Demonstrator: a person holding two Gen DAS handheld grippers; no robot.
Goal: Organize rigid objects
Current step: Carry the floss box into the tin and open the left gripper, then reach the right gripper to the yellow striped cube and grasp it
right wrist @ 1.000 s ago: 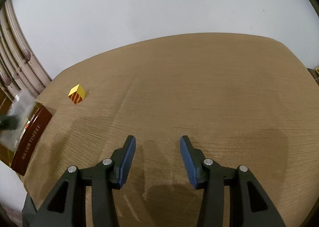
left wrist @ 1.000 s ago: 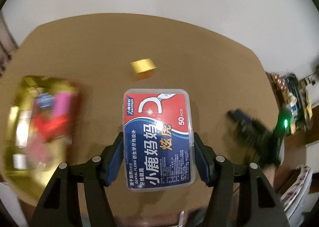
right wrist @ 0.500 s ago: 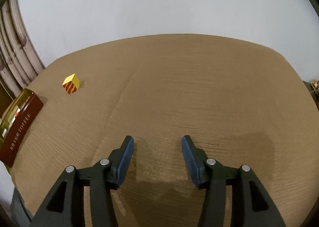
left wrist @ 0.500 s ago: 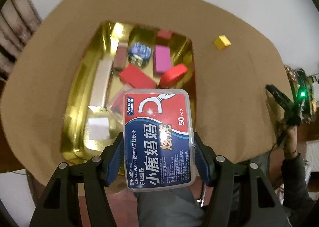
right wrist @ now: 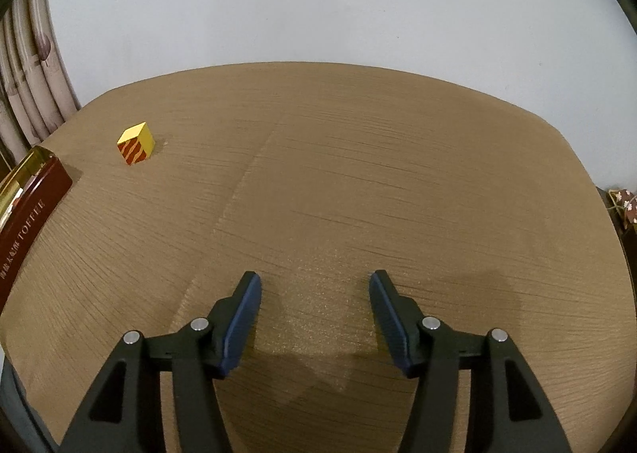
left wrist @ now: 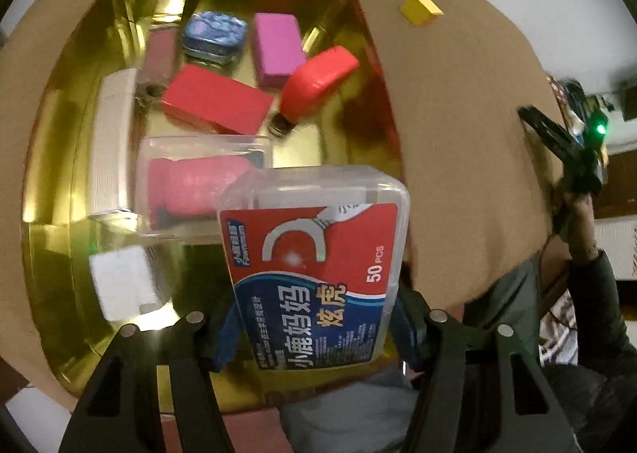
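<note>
My left gripper (left wrist: 316, 337) is shut on a clear dental floss box (left wrist: 314, 269) with a red and blue label. It holds the box, slightly tilted, above the near right part of an open gold tin (left wrist: 51, 174). A red block (left wrist: 215, 100), a pink block (left wrist: 276, 48), a small blue tin (left wrist: 215, 34) and a clear case with red contents (left wrist: 199, 186) lie in the tin. A yellow cube (right wrist: 136, 143) sits on the table beyond the tin (right wrist: 28, 198). My right gripper (right wrist: 314, 293) hovers over bare table, its jaws opening with nothing between them.
The brown wooden table (right wrist: 398, 174) stretches to a white wall. The tin also holds a red rounded piece (left wrist: 318, 78) and a white block (left wrist: 119, 281). A person's hand and sleeve (left wrist: 589, 265) hold the other gripper (left wrist: 565, 142) at the right. Curtains (right wrist: 24, 94) hang at the left.
My left gripper has carried the floss box from over bare table to over the tin and lower, and the box now sits tilted. The right gripper's jaws have spread wider.
</note>
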